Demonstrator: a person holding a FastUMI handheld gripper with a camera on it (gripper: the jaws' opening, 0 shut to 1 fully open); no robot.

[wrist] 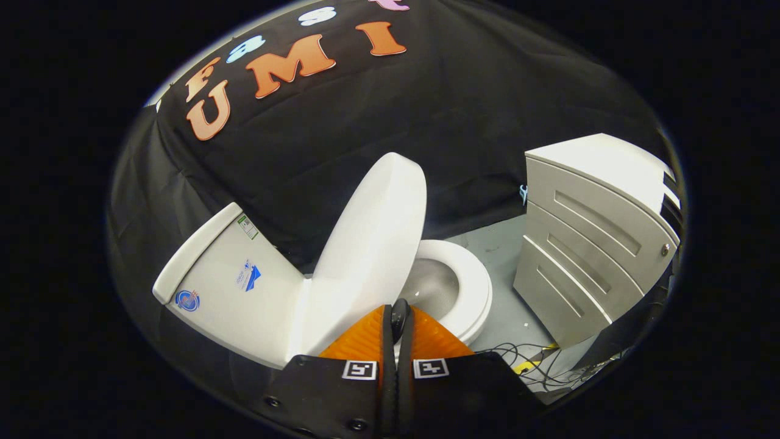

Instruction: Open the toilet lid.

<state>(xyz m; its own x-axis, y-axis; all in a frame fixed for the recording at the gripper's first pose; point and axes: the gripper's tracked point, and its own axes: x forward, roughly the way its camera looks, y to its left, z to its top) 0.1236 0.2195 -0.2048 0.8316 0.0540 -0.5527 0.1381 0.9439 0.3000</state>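
The glossy white plastic toilet lid stands raised, tilted up from the bowl and leaning toward the white ceramic cistern, though whether it touches the cistern cannot be told. Under it the white oval toilet seat lies flat on the bowl, with the grey inside of the bowl showing.

The gripper sits just before the lower edge of the lid. Its two orange ribbed fingers are pressed together, clenched with only a thin dark line between them; nothing is seen held there. A small dark rounded part stands at their tips, against the foot of the lid. Each black finger mount carries a small square black-and-white marker tag.

On the side of the cistern are three stickers: a round blue and red badge, a blue logo and a small white and green label near the top. Their writing is too small to read.

Beside the bowl, on the far side from the cistern, stands a white drawer cabinet with three fronts with recessed grips and a small round lock; it stands apart from the seat, with grey floor between. Near the cabinet's foot a tangle of thin black cables and a yellow piece lie on the floor.
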